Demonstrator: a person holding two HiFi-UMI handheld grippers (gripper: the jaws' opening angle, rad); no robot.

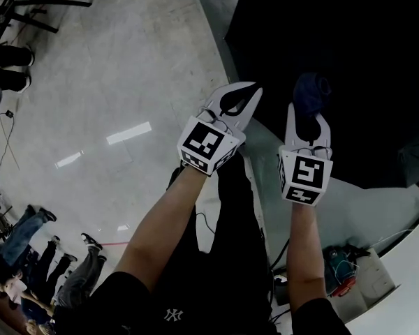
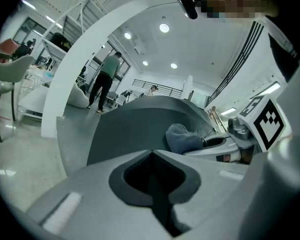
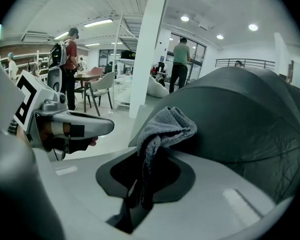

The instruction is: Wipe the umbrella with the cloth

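The right gripper (image 1: 308, 121) is clamped on the cloth (image 3: 166, 126), and the bunched end touches the open umbrella (image 3: 240, 114) near the canopy's left edge. The left gripper (image 1: 241, 98) is closed on nothing, just beside it. No wiped patch shows, so most of the wiping seems still to do.

Open umbrella (image 1: 349, 47) canopy blocks passage ahead and to the right. The left hand-held gripper (image 1: 251, 95) and right hand-held gripper (image 1: 309, 114) sit at its edge. Floor (image 1: 112, 82) to the left is open. A white pillar (image 3: 146, 49), a chair (image 3: 102, 85) and a person (image 3: 180, 59) stand well apart beyond the canopy.
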